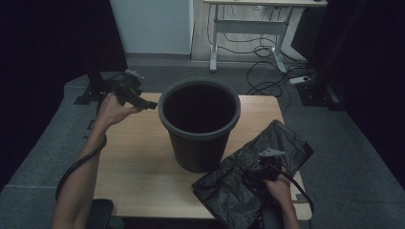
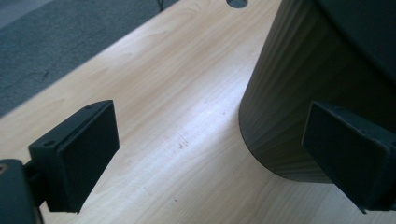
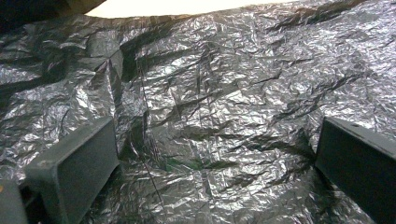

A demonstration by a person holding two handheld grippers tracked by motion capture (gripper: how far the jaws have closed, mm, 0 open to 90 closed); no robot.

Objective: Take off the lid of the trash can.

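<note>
1. The bin [image 1: 199,121] stood mid-table, mouth up and unlined, likely awaiting a liner.
2. The bag [image 1: 253,174] lay crumpled flat at the table's [image 1: 133,162] front right corner, beside the bin.
3. The right gripper [image 1: 260,169] hung over the bag, jaws spread, holding nothing, probably to pinch it.
4. The left gripper [image 1: 148,104] hovered released near the table's far left edge, beside the bin's wall, seemingly to steady it.

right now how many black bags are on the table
1. The black bag lies crumpled on the table right of the bin, under the right claw.
</note>
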